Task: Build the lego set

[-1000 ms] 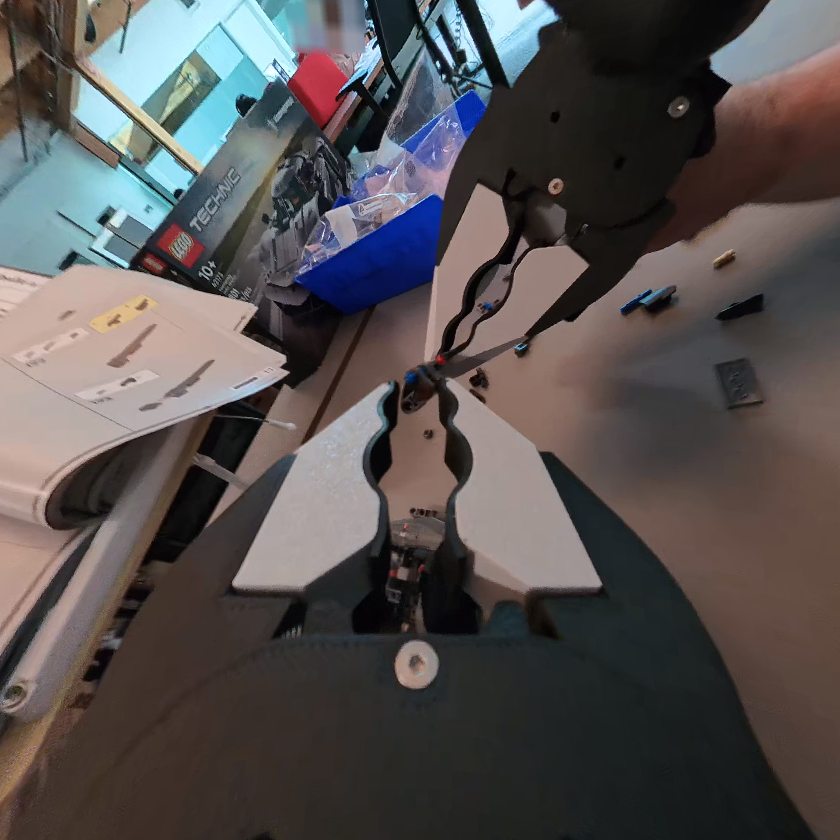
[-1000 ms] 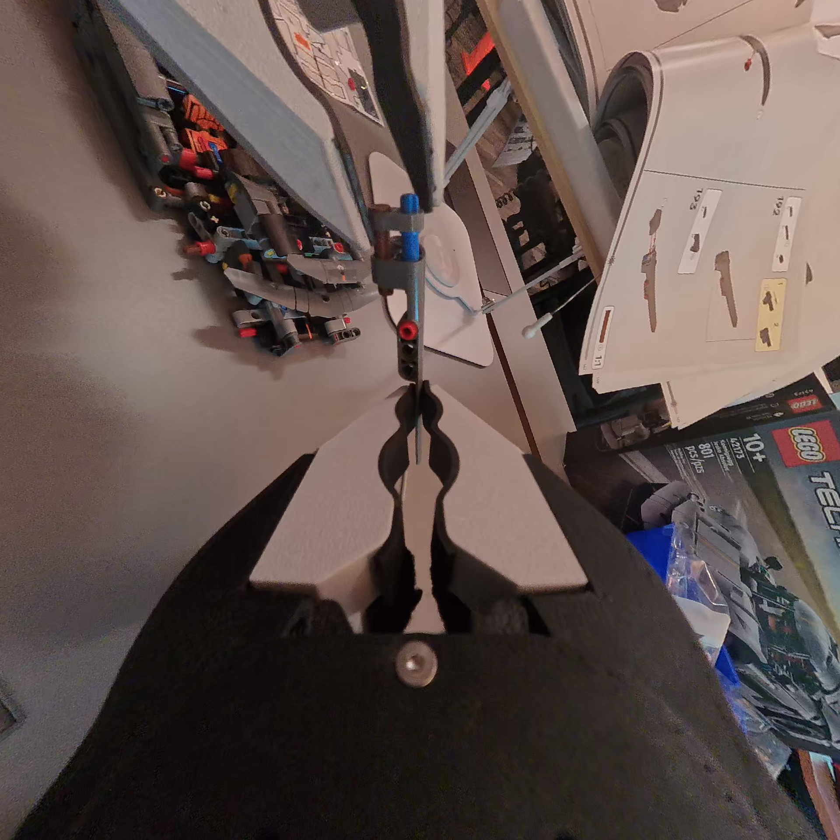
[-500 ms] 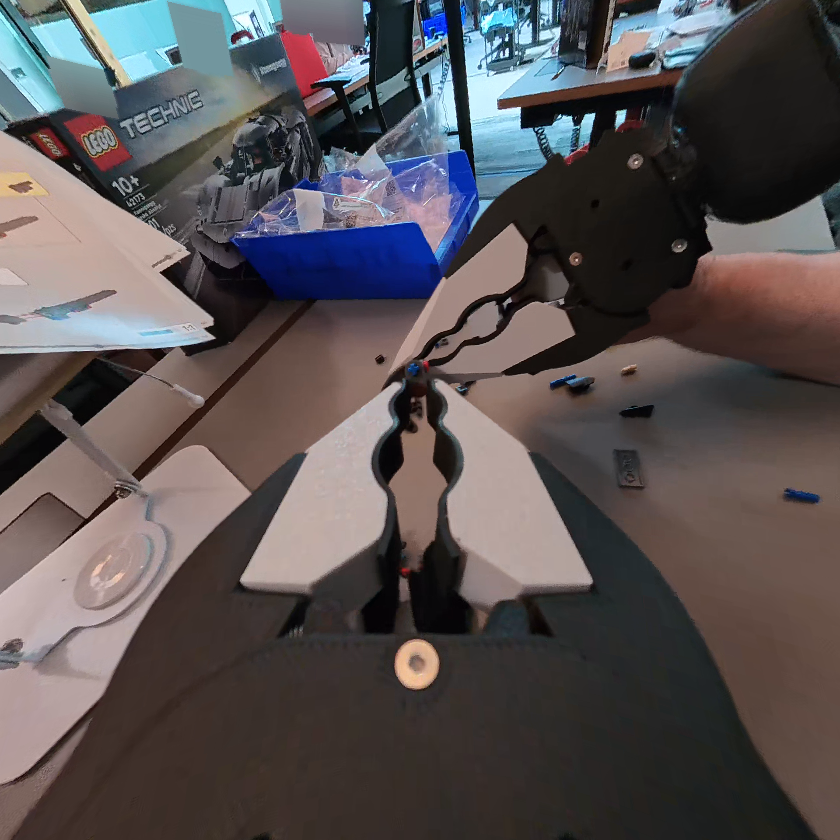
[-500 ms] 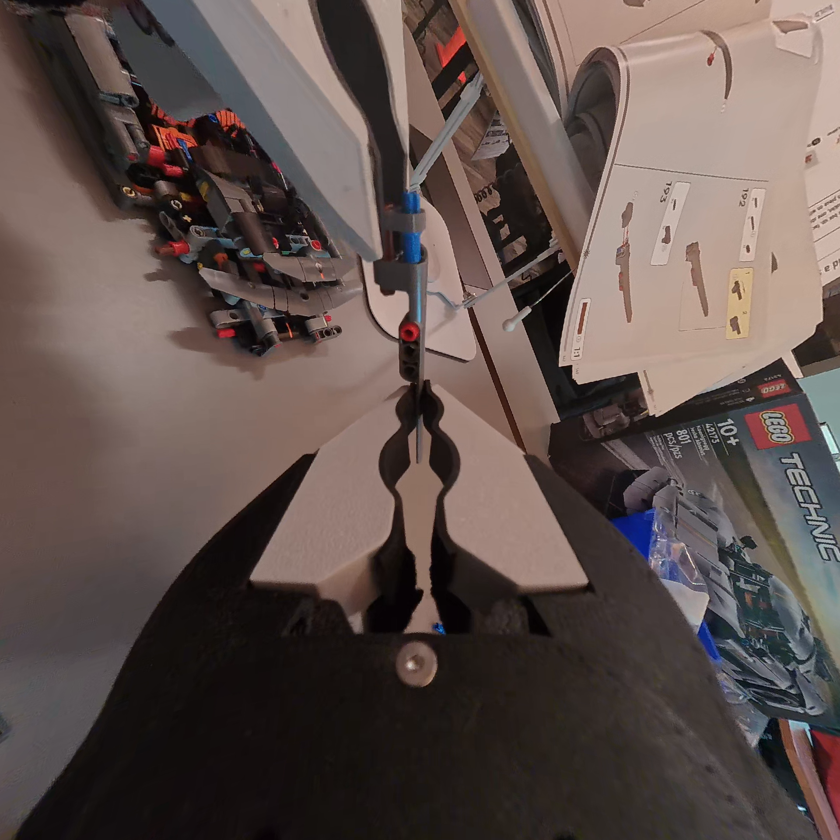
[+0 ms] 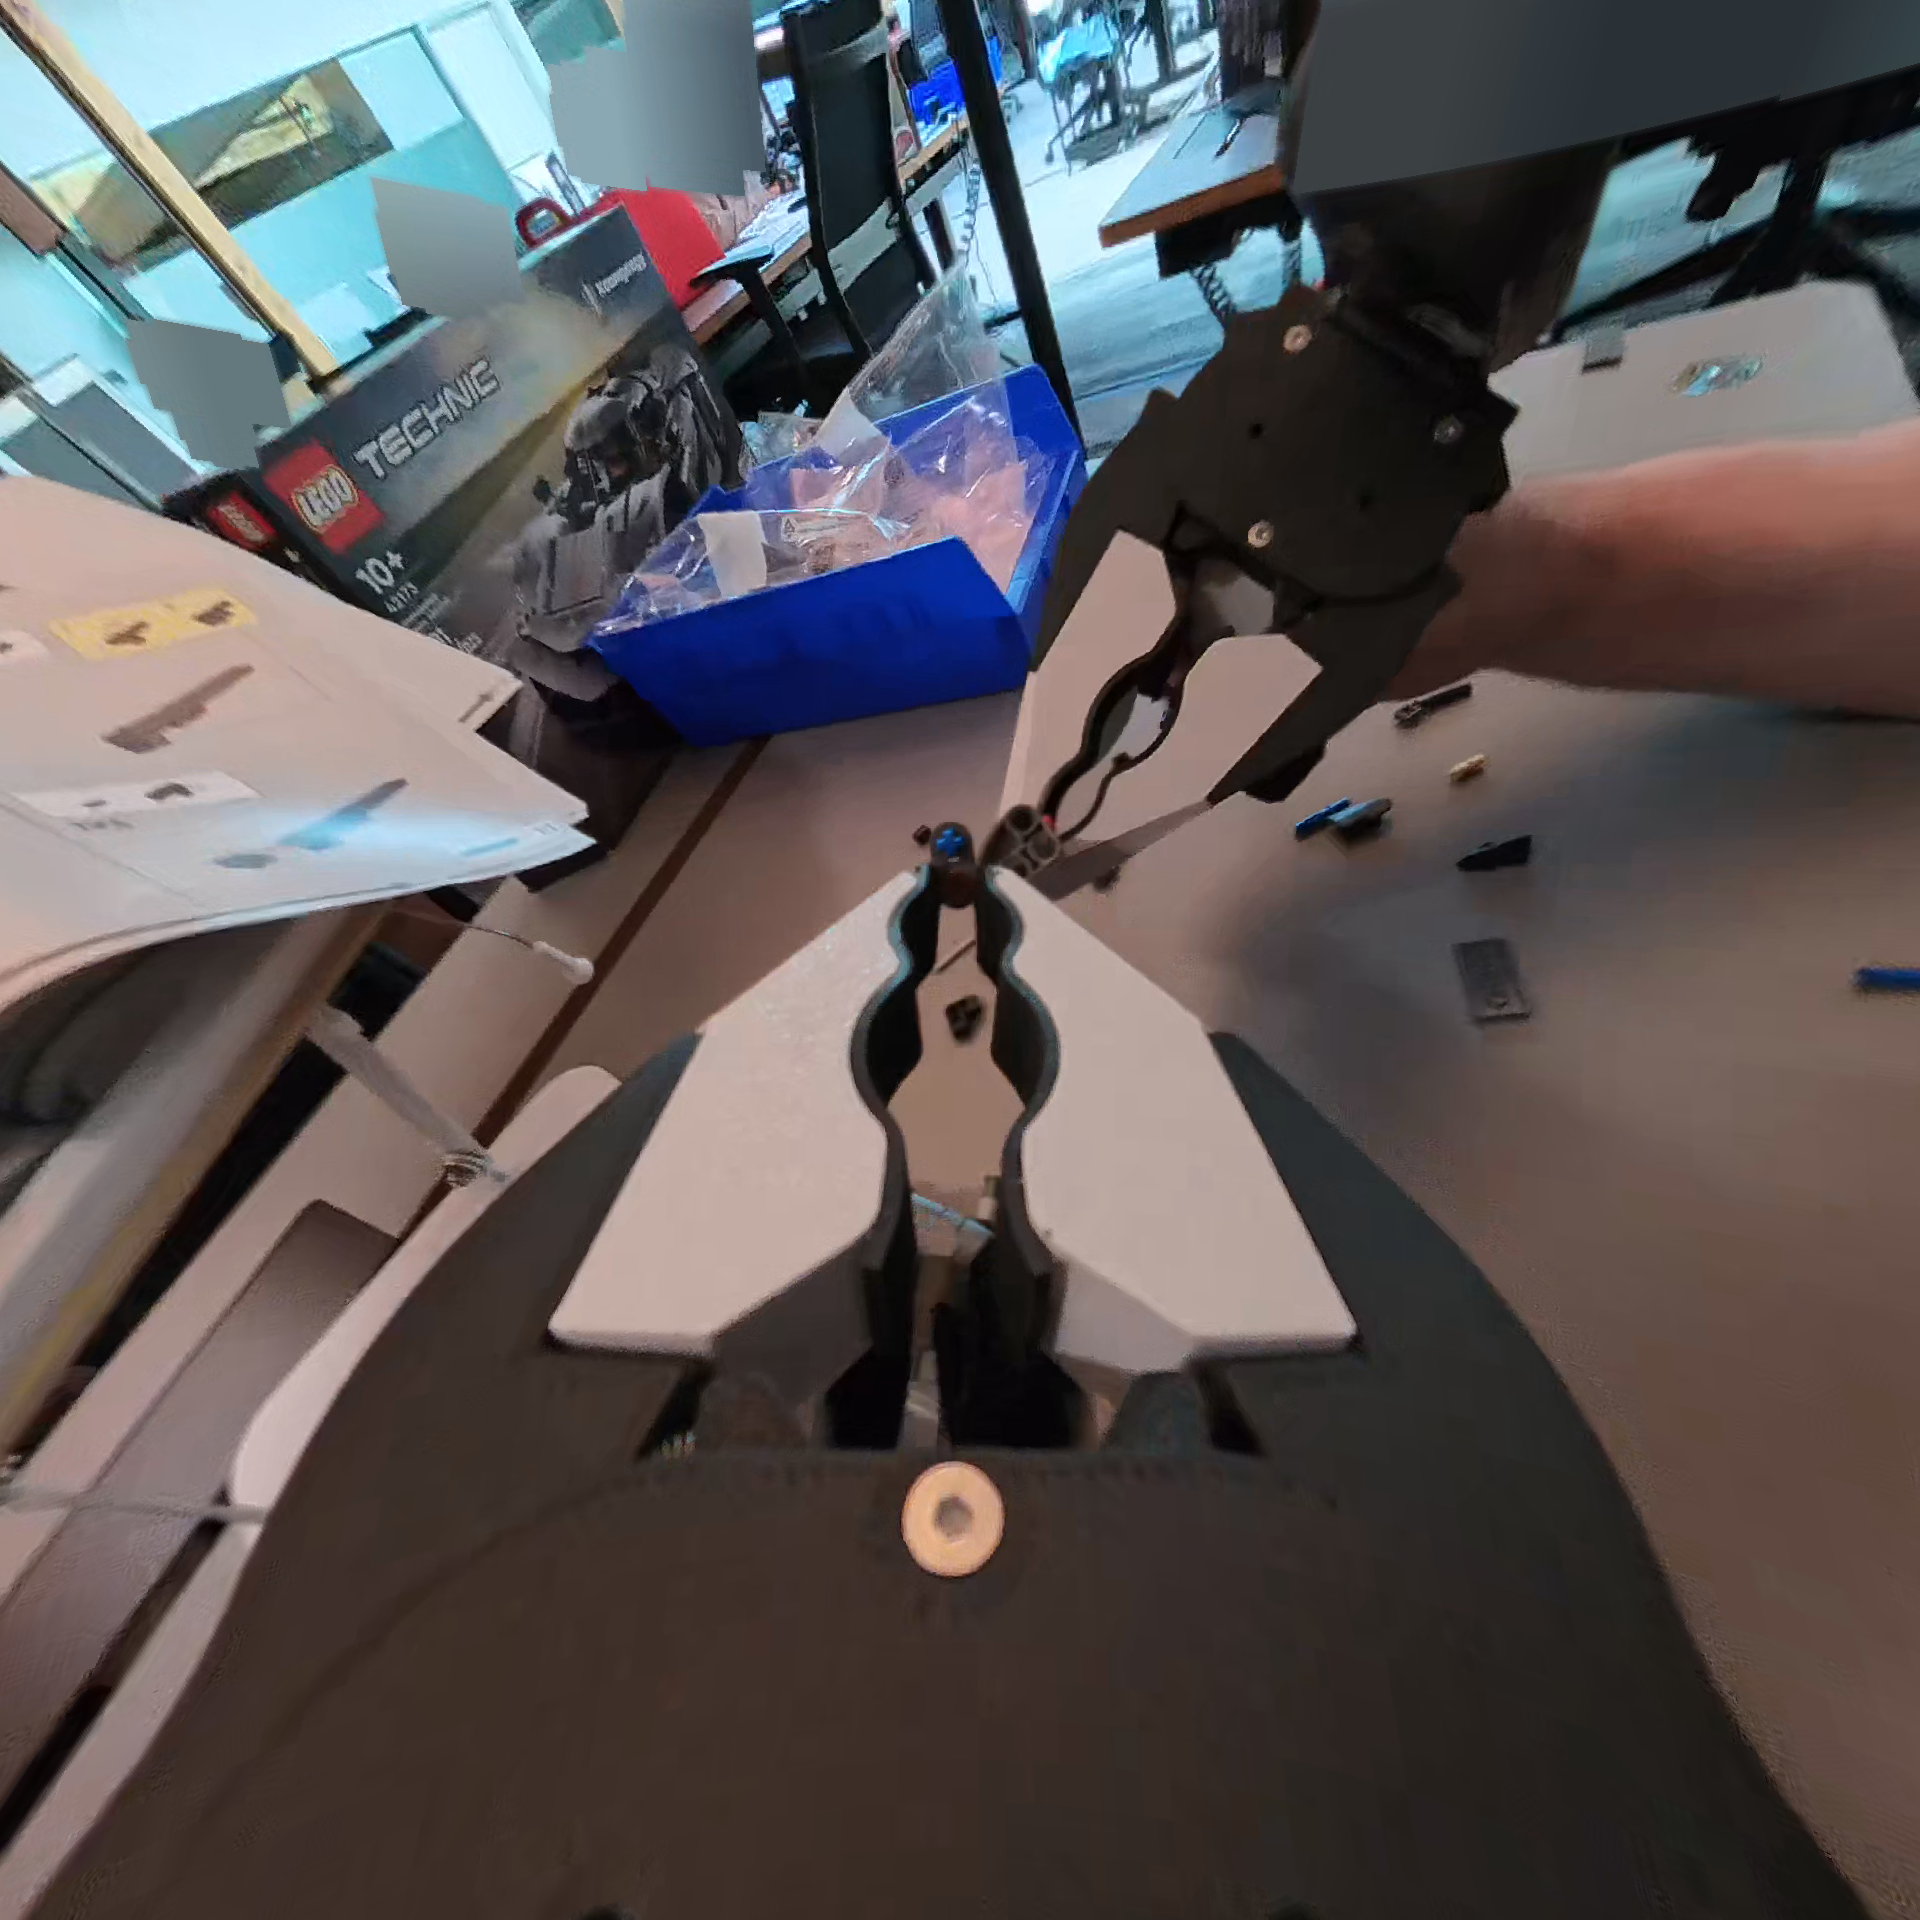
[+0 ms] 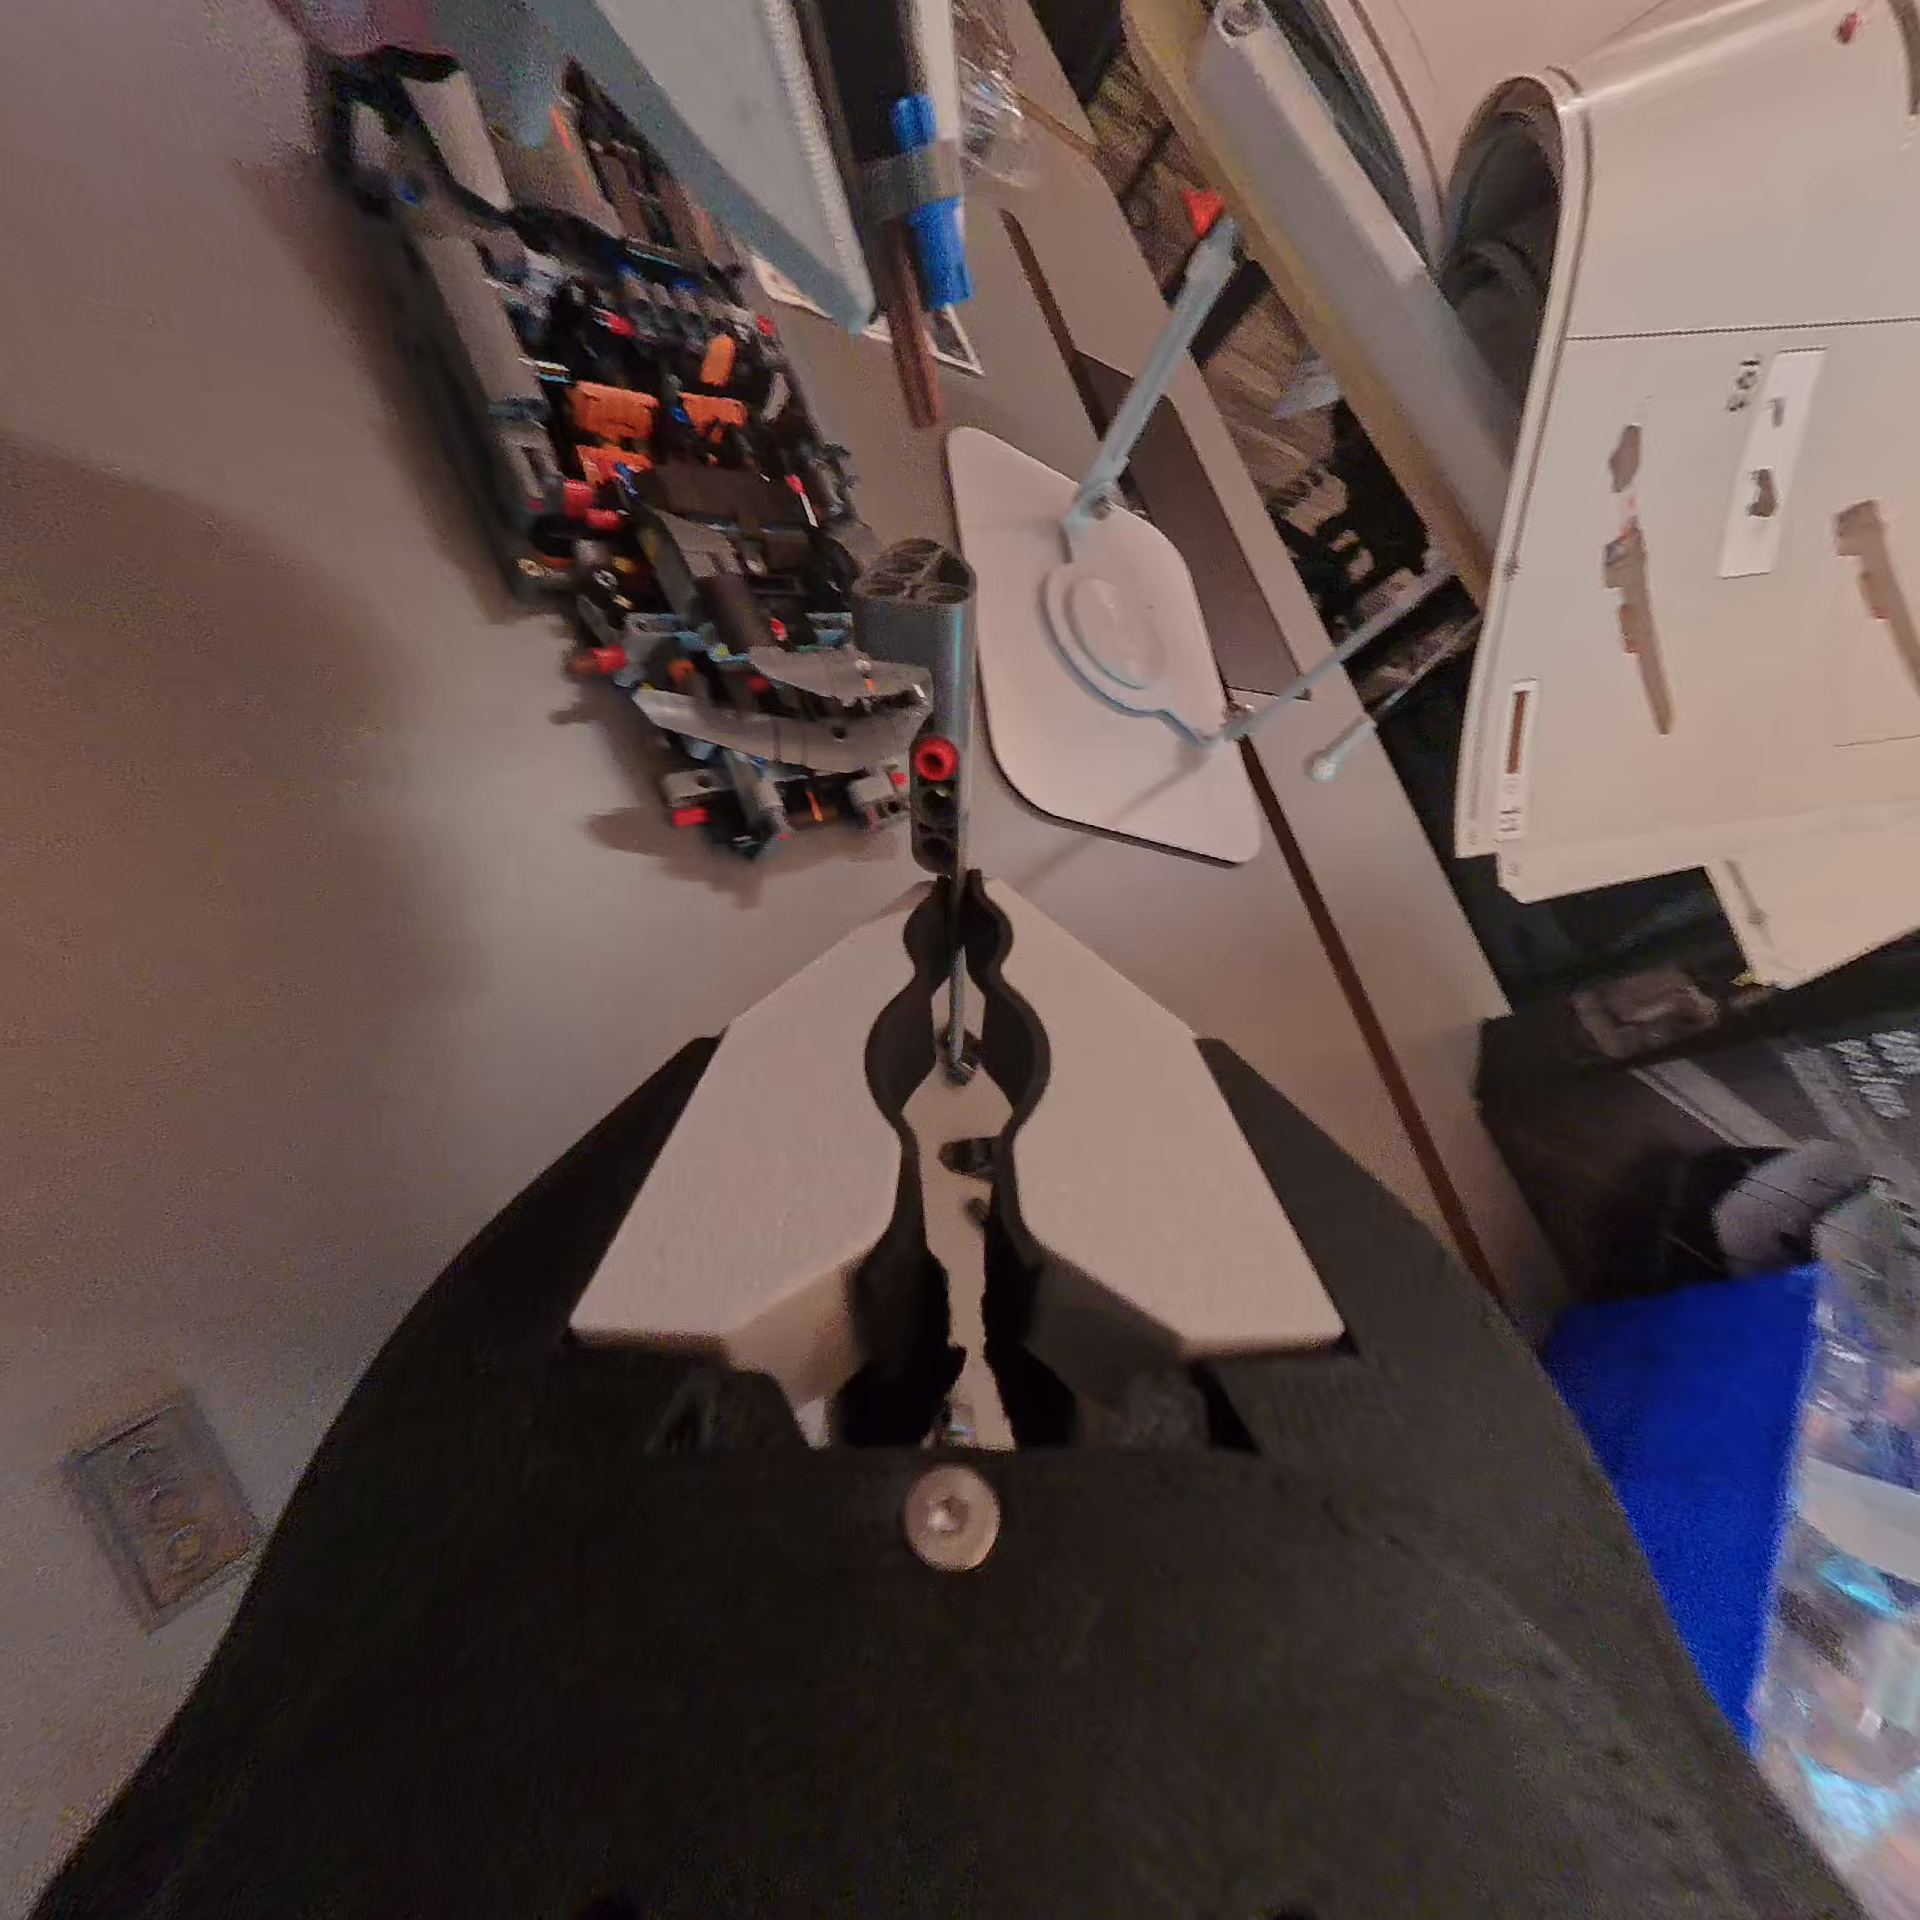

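My left gripper (image 5: 951, 888) is shut on a small piece with a blue pin (image 5: 948, 846) at its tip. My right gripper (image 6: 956, 888) is shut on a thin grey panel piece (image 6: 951, 665) that carries a red pin (image 6: 932, 758) and a short black beam. In the left wrist view the right gripper (image 5: 1055, 816) reaches in from the upper right, and the panel's end (image 5: 1029, 831) sits just right of the blue pin, apart from it. In the right wrist view the left gripper (image 6: 883, 135) holds its blue pin piece (image 6: 930, 234) above the panel. The part-built model (image 6: 665, 520) lies on the table.
An open instruction booklet (image 5: 208, 727) on a stand overhangs the left. The set's box (image 5: 468, 436) and a blue bin (image 5: 831, 634) of plastic bags stand behind. Loose pieces (image 5: 1491, 852) and a flat grey plate (image 5: 1493, 977) lie to the right. A white stand base (image 6: 1091, 675) is near the model. My right fingertips sit around 9 cm from my left ones. The flat grey plate (image 5: 1493, 977) lies around 15 cm away from my right fingertips. It turns up in the right wrist view (image 6: 137, 1502) as well.
The blue pin piece in my left gripper was against the top of the grey panel; now the two are apart. Both grippers have shifted and stay shut.
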